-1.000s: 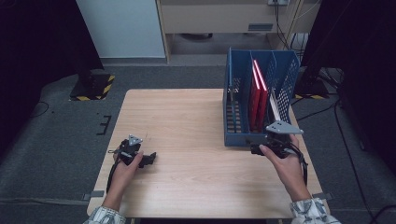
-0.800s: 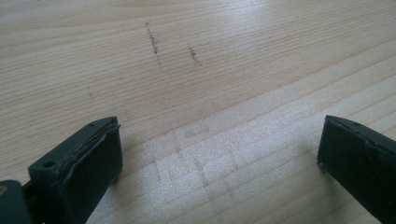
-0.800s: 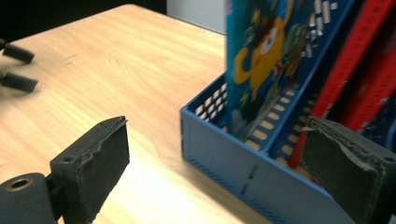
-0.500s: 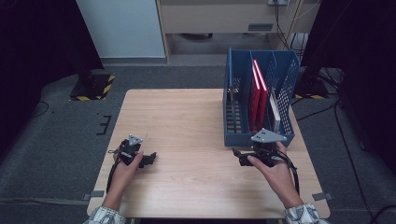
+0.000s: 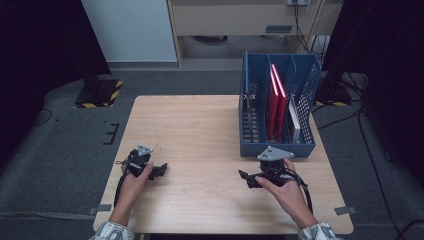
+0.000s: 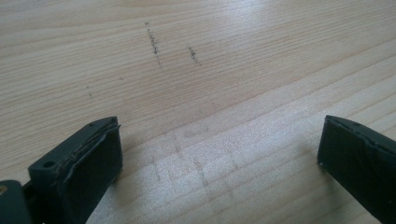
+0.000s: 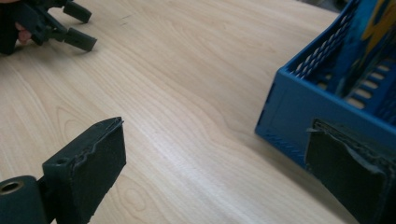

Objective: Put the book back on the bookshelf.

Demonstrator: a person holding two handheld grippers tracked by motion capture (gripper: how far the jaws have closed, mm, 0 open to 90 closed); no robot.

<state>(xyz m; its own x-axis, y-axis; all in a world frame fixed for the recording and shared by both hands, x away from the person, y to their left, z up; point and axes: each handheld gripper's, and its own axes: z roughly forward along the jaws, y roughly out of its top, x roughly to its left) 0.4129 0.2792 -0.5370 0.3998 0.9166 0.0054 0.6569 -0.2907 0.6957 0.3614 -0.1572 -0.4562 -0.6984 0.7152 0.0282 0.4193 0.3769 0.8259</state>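
both sets of jaws stand wide apart and hold nothing: in the left gripper view bare wood lies between the two black pads, and in the right gripper view the gap frames bare tabletop with a corner of the blue file rack behind the right pad. as far as the pictures show, the work looks finished or close to it: the red books stand upright in a middle compartment of the rack, a thinner pale book stands in the compartment to their right, and nothing loose lies on the table for either gripper to take. if anything is left, it is hard to see what. the left gripper rests low at the near left of the table, its tips pointing towards the middle, the hand wrapped round its rear. the right gripper sits just in front of the rack's near wall, apart from it, turned to point leftwards across the table towards the other gripper, with the right hand behind it and the forearm coming in from the near edge.
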